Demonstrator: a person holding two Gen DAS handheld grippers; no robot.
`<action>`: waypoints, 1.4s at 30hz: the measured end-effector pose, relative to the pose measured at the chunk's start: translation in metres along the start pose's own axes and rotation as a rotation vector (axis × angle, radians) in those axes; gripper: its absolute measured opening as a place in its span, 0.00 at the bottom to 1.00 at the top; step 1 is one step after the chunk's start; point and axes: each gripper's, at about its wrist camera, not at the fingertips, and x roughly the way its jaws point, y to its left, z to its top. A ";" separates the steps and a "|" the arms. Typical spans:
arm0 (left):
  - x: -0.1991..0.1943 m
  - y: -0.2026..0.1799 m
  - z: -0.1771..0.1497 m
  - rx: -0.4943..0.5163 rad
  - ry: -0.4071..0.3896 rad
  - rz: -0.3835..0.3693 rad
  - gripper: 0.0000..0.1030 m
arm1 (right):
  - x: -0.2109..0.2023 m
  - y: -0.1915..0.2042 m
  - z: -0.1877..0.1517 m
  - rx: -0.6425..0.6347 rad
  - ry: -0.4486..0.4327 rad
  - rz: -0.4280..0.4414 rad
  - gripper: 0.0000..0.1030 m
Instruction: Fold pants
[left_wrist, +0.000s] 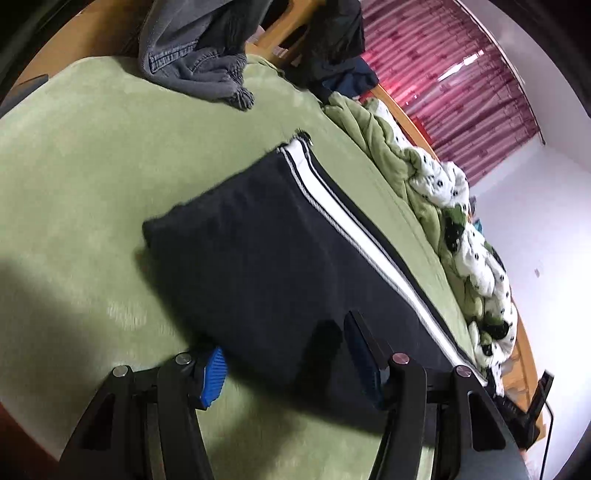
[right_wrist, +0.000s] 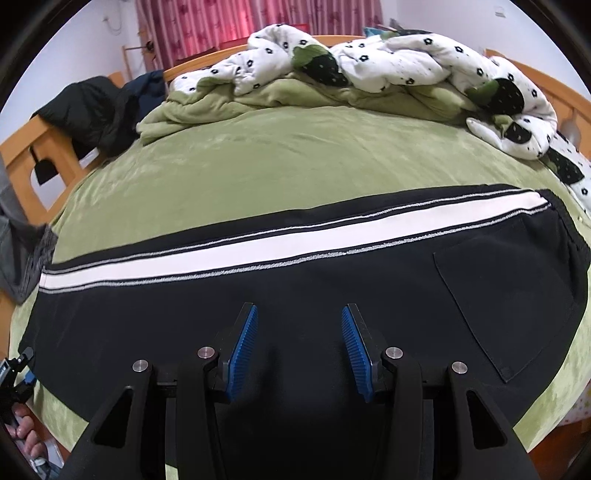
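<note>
Right wrist view shows the black white-striped fabric pants (right_wrist: 295, 280) lying flat on the green bed (right_wrist: 258, 155), right gripper (right_wrist: 299, 350) and left gripper (left_wrist: 288, 354) open-fingered, likely before the next fold, which calls for pinching an end.

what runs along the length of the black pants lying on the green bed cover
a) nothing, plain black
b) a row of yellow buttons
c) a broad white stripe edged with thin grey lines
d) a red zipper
c: in the right wrist view the black pants carry a broad white stripe with thin grey lines along each edge, lying flat on the green bed cover.
</note>
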 end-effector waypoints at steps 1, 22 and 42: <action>0.000 0.002 0.003 -0.008 -0.022 0.023 0.46 | 0.001 -0.001 0.001 0.003 0.003 -0.005 0.45; -0.030 -0.158 -0.004 0.444 -0.287 0.246 0.09 | -0.051 -0.063 -0.016 0.059 -0.092 -0.041 0.45; 0.087 -0.347 -0.277 0.954 0.165 -0.002 0.15 | -0.080 -0.160 -0.041 0.177 -0.127 -0.008 0.45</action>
